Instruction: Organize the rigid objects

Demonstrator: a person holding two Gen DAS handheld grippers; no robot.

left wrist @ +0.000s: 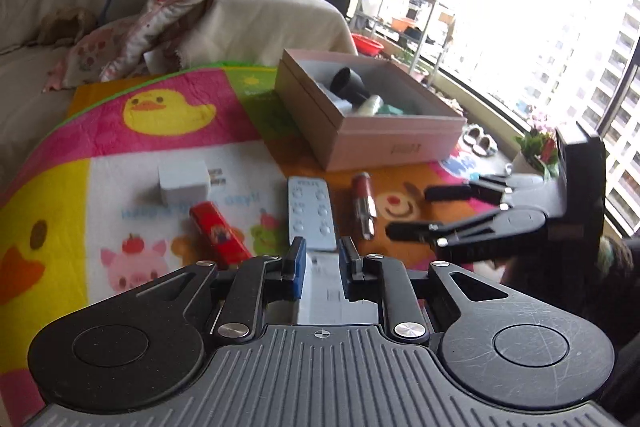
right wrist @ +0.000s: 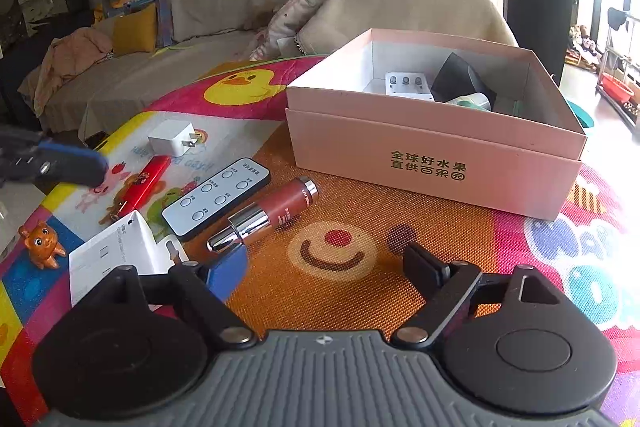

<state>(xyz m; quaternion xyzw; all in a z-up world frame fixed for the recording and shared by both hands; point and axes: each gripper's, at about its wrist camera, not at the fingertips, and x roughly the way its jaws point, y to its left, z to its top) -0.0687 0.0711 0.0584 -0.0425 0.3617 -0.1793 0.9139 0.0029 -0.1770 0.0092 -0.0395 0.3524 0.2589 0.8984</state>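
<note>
The pink cardboard box (right wrist: 436,163) stood open on the cartoon-print mat (right wrist: 400,267) covering the counter, already holding a black cup-like item (right wrist: 456,77), a white blister pack (right wrist: 406,85) and a pale green bottle (right wrist: 474,102). Loose items lay on the mat near its front: a maroon and chrome tube (right wrist: 268,217), a grey remote control (right wrist: 218,197), a red lighter-shaped case (right wrist: 142,187) and a white plug adapter (right wrist: 170,138). A white carton (right wrist: 110,255) lay beside the remote.

The left claw (left wrist: 320,259) was narrowed about a flat white object, probably that carton; firm contact could not be confirmed. The right claw (right wrist: 320,267) stood wide open and empty, low over the mat, just short of the tube.

In my judgement, sorting was partly done, with collection of the next loose item in hand. The next move appeared to call for aligning the right claw across the tube's body, which may roll.
</note>
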